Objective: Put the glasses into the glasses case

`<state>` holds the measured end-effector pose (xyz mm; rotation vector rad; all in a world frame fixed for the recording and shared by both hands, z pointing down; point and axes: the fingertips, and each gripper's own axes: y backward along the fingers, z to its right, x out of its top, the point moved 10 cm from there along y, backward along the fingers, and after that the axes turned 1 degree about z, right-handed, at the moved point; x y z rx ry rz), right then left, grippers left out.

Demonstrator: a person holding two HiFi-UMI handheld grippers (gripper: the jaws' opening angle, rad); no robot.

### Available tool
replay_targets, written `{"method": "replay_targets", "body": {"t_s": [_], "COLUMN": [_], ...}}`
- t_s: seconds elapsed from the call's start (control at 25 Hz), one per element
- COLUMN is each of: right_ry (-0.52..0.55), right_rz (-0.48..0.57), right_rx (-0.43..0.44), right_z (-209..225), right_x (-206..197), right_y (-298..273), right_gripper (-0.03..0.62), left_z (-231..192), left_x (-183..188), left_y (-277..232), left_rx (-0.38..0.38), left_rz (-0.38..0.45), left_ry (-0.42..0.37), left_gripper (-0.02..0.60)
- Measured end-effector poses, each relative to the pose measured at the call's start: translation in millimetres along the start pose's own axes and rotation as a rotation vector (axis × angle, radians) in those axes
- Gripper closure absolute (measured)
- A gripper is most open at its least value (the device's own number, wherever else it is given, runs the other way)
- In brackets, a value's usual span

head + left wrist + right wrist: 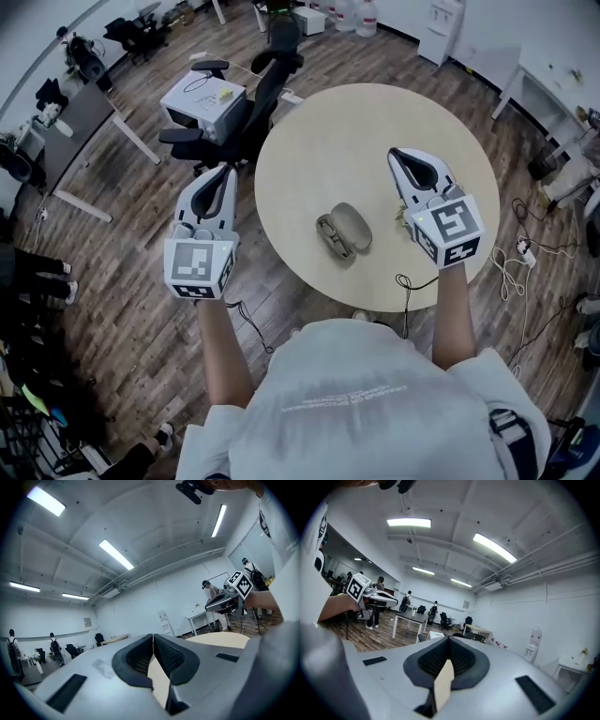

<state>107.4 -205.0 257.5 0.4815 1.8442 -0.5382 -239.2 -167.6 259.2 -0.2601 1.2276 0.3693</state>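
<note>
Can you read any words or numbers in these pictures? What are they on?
No text here is clear enough to read.
Shirt back: pale print, too blurred to read.
Wall notice: too small to read.
Left marker cube, right marker cube: black-and-white square patterns, no words.

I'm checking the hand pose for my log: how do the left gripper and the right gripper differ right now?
The left gripper hangs over the wooden floor beside the round table; the right gripper is above the tabletop. The right gripper looks nearer the open glasses case than the left. Both have their fingers shut, holding nothing.
</note>
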Motion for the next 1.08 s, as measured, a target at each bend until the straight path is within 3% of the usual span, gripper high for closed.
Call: {"method": "replay_targets", "body": {"t_s": [1.08], "right_ry": [0.002], "right_rz": [-0.065], "right_rx": [0.024], "right_z": [-12.9], "right_x": [-13.1], "right_y": [-21.2], "right_gripper": [0.594], "left_z": [-2.2], "left_x": [-23.8], "left_y": [-6.9], "left_rx": [-0.05], "left_rz": [-0.049], "left_ry": [0.045], "left_gripper": [0.566]}}
